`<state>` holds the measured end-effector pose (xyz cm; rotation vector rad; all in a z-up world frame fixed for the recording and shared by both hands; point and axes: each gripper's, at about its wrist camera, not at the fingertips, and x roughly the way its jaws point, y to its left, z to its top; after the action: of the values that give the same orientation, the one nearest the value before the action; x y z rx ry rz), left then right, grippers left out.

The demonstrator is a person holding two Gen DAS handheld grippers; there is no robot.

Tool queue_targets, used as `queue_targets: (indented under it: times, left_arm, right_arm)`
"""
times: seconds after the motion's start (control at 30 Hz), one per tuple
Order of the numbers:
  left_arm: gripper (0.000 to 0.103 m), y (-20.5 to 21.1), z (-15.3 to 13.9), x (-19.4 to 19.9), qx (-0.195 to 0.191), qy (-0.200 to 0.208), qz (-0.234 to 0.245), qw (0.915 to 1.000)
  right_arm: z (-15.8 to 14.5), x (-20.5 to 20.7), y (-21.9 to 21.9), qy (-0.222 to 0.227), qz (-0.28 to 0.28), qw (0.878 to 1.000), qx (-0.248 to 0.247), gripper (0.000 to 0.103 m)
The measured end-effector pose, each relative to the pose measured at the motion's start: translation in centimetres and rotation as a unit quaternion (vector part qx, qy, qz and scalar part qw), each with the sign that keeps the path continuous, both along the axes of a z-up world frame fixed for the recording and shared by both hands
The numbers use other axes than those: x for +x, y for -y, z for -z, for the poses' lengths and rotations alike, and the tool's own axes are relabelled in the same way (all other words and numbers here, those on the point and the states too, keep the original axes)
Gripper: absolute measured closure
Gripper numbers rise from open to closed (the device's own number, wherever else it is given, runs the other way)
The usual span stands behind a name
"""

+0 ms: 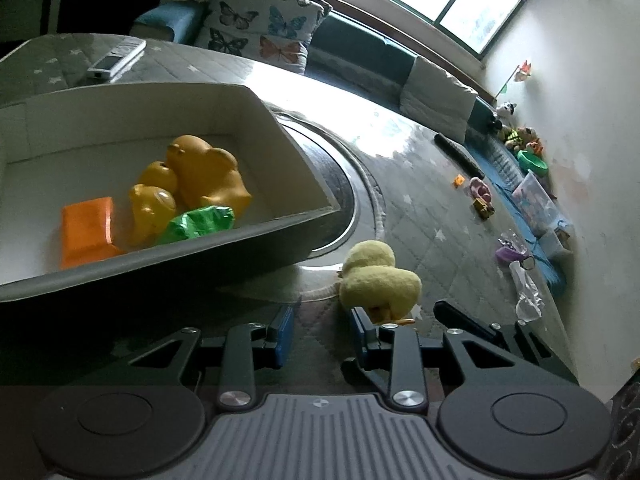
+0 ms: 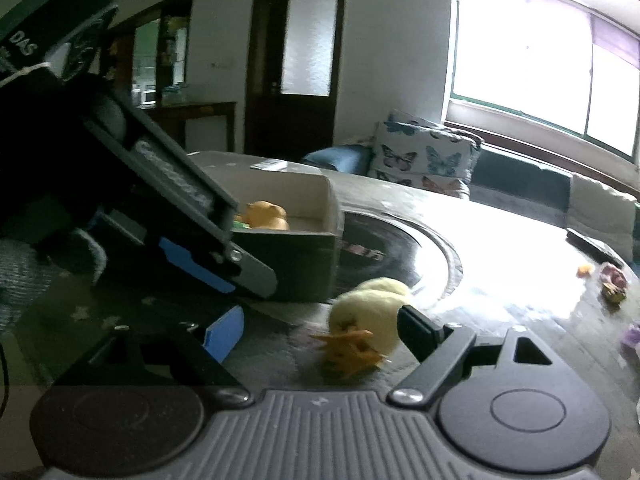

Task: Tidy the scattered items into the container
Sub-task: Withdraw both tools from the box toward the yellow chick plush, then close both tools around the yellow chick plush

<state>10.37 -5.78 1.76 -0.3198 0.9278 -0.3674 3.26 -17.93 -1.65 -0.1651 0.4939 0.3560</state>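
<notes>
left wrist view looks down into the open grey cardboard box with a white inside (image 1: 280, 120); the right wrist view shows only its near corner and one orange toy over the rim. inside the box i count three rounded orange-yellow rubber toys (image 1: 208, 176), one flat orange block (image 1: 86, 226) and one crumpled shiny green wrapper (image 1: 200, 222), all gathered toward the near wall of the box. one pale yellow plush duck with orange feet (image 1: 380, 280) lies on the grey star-patterned quilted mat (image 1: 420, 220), outside the box, just beside its near right corner, at the edge of a round dark disc (image 1: 336, 184) that lies on the mat partly behind the box.

left gripper (image 1: 320, 332) has its two blue-padded fingers (image 1: 282, 334) apart with nothing between them; the duck sits just beyond the right-hand finger, whether touching it i cannot tell. right gripper (image 2: 320, 334) stands wide open, the duck lying between its fingers with neither pad pressing on it; this view is blurred. only the right wrist view shows the left gripper from outside, in front of the box. only the left wrist view shows one white remote (image 1: 116, 58) beyond the box and small toys scattered well to the right of it.
</notes>
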Motion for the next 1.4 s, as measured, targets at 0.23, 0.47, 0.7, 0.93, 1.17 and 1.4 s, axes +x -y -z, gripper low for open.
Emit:
queue_targets:
  times: [0.23,0.47,0.7,0.93,1.17,1.4]
  left_arm:
    - [0.069,1.6,0.0,1.2,-0.008,-0.003,0.015,0.9999]
    - [0.068,3.0,0.0,3.3,-0.023,-0.007,0.024,0.9994]
    - [0.068,4.0,0.4,5.5,-0.047,-0.018,0.031,0.9983]
    - [0.067,4.5,1.3,7.2,-0.063,-0.031,0.025,0.9972]
    - [0.066,4.8,2.0,8.0,-0.064,-0.035,0.008,0.9973]
    - [0.064,4.9,2.8,8.3,-0.056,-0.047,-0.002,0.9973]
  right_arm:
    - [0.7,1.4,1.9,-0.014,0.027,0.999,0.013,0.017]
    - [1.5,2.4,2.4,-0.027,0.027,0.999,0.023,0.017]
    - [2.1,3.7,2.6,-0.042,0.025,0.998,0.038,0.017]
    - [2.6,4.4,2.7,-0.052,0.014,0.998,0.045,0.017]
    - [3.0,5.0,2.8,-0.066,0.013,0.996,0.052,0.019]
    - [3.1,5.3,3.0,-0.077,0.007,0.995,0.065,0.025]
